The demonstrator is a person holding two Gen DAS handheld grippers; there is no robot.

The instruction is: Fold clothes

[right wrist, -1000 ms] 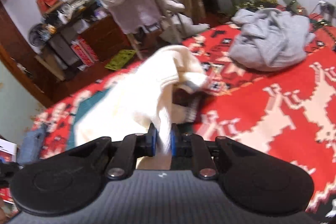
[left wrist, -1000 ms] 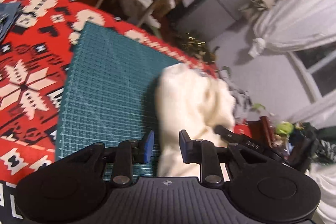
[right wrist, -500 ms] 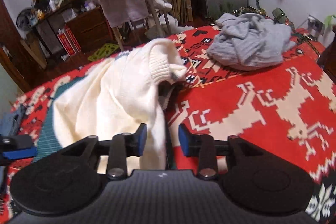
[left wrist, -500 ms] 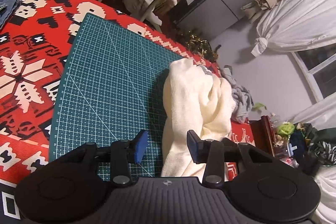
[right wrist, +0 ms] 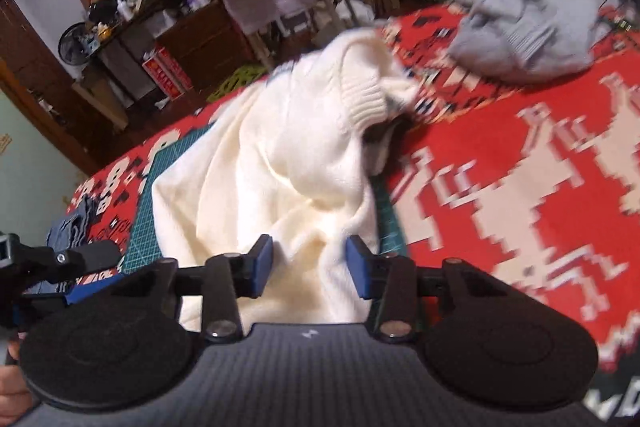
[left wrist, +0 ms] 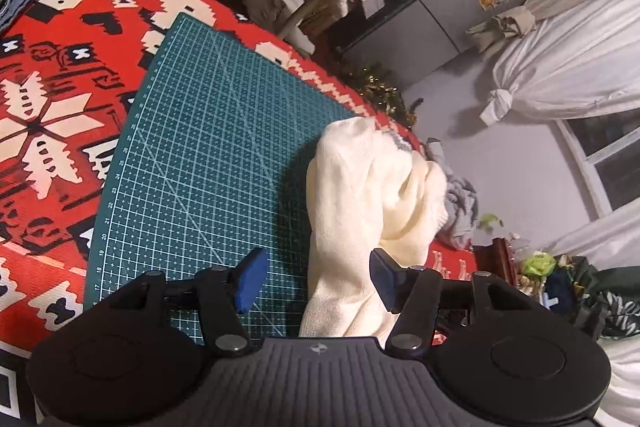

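From my left wrist camera, my left gripper (left wrist: 314,281) stands with its blue pads wide apart and nothing between them; the cream sweater (left wrist: 360,195) lies bunched on the right edge of the green cutting mat (left wrist: 208,163), starting under my right pad and running away toward one o'clock; its long axis goes from near me at six o'clock up to one o'clock, where a ribbed cuff folds over; the bare mat spreads from nine round to twelve o'clock, so the cloth sits off to the right of my centre line; the red patterned blanket (left wrist: 52,99) lies under the mat at nine to ten o'clock.

From my right wrist camera, my right gripper (right wrist: 308,267) is likewise spread open and empty; here the sweater (right wrist: 272,163) fills the gap straight ahead, a fold of it rising between the two pads toward twelve o'clock, though I cannot tell whether either pad touches it; the heap stretches from six o'clock up to a ribbed hem near twelve to one o'clock; the mat (right wrist: 140,247) peeks out at nine o'clock, and my left gripper (right wrist: 92,287) shows low at eight o'clock; a grey garment (right wrist: 520,27) rests well apart at two o'clock.

I judge my right gripper the better placed; the cloth lies dead ahead of it, while my left must shift rightward to meet an edge.
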